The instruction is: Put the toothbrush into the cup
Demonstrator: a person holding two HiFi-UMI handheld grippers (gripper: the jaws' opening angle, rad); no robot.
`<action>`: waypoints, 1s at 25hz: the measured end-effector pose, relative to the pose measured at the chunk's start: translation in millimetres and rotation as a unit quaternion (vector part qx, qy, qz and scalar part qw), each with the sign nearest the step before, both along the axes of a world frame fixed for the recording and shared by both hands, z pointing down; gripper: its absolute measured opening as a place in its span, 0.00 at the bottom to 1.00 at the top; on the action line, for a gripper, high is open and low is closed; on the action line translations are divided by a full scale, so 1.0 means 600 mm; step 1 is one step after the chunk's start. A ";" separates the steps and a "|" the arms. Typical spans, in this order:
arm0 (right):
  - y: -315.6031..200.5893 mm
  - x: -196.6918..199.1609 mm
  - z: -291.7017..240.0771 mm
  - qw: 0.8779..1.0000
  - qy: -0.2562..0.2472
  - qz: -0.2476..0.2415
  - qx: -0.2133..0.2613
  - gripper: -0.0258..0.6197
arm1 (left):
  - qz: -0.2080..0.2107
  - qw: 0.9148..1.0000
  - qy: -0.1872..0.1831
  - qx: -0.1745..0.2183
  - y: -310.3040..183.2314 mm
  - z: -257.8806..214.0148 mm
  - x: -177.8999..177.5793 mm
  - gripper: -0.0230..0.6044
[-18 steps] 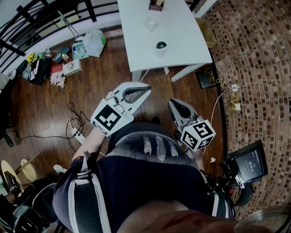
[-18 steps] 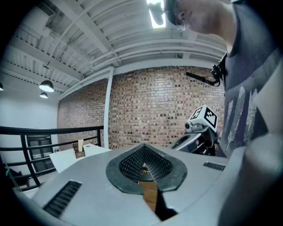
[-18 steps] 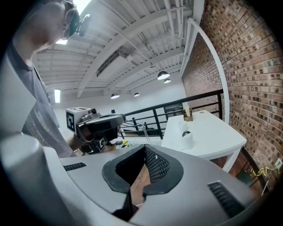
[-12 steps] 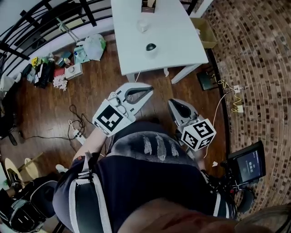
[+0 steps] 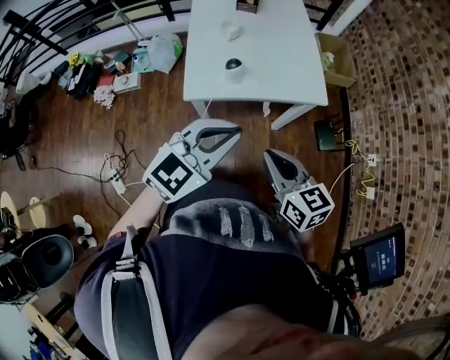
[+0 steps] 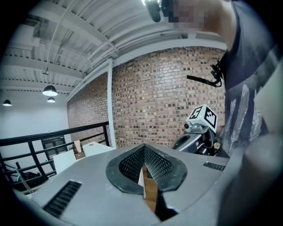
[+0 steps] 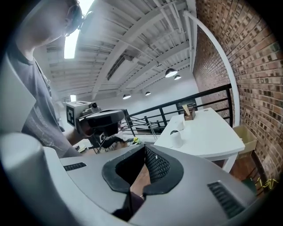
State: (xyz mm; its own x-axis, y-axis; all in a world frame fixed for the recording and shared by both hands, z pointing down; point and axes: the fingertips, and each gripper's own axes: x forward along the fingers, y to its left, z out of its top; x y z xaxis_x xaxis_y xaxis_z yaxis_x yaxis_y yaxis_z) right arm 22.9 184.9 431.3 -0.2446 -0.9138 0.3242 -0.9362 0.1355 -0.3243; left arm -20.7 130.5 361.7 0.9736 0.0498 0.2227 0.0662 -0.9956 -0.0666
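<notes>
A white cup (image 5: 234,68) with a dark mouth stands on the white table (image 5: 281,63), well ahead of both grippers. It also shows in the right gripper view as the cup (image 7: 177,137). Behind it are a second small white vessel (image 5: 230,29) and a brown holder (image 5: 247,5) at the far edge. I cannot make out a toothbrush. My left gripper (image 5: 235,130) and right gripper (image 5: 271,156) are held close to the body above the wooden floor, both shut and empty. The pads of the left gripper (image 6: 143,148) and of the right gripper (image 7: 145,148) meet.
Bags and small clutter (image 5: 112,67) lie on the floor left of the table, with cables and a power strip (image 5: 116,184) nearer. A cardboard box (image 5: 336,60) sits at the table's right. A black railing (image 5: 63,21) runs behind, and a screen (image 5: 378,259) stands low right.
The head view has swung, so the floor clutter slid right and the table sits a little more central. Both grippers stay shut in front of the body.
</notes>
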 end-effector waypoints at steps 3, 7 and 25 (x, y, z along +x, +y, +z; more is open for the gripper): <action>0.003 0.012 0.001 1.000 0.000 -0.007 -0.002 0.04 | -0.005 1.000 -0.006 0.004 0.003 0.000 0.007 0.03; -0.009 0.016 0.001 1.000 -0.007 -0.016 -0.004 0.04 | -0.019 1.000 -0.013 0.013 -0.011 0.002 0.009 0.03; -0.120 0.019 -0.018 0.998 0.044 0.009 -0.041 0.04 | 0.015 0.999 0.029 -0.002 -0.146 -0.003 0.028 0.03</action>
